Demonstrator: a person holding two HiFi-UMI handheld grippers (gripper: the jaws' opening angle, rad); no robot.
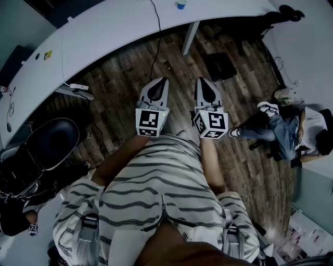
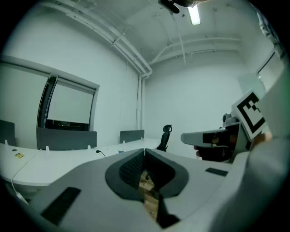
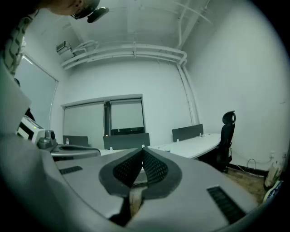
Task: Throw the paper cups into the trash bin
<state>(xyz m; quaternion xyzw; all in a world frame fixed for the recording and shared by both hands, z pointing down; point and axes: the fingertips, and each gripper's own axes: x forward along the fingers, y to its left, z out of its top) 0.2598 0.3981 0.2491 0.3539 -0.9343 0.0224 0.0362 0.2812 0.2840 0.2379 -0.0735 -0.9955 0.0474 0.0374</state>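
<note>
Left claw (image 2: 145, 153): jaws pressed together at tips, nothing between. Strip of wood floor (image 2: 152, 204) shows through gap behind tips. Right claw (image 2: 188, 137) at right, level, its marker cube (image 2: 249, 116) above rear. Long white desk (image 2: 59, 163) curves across left; grey dividers (image 2: 66, 138) stand on it, black cable (image 2: 100, 153) lies on top. Black office chair (image 2: 165, 136) beyond desk end. Window (image 2: 68, 105) in left wall. Ceiling light (image 2: 194, 14) lit.

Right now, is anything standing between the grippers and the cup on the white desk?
Nothing visible does. Only wooden floor lies between the left gripper and right gripper, both shut and empty, and the desk that bears the cup. A cable drops off its edge.
</note>
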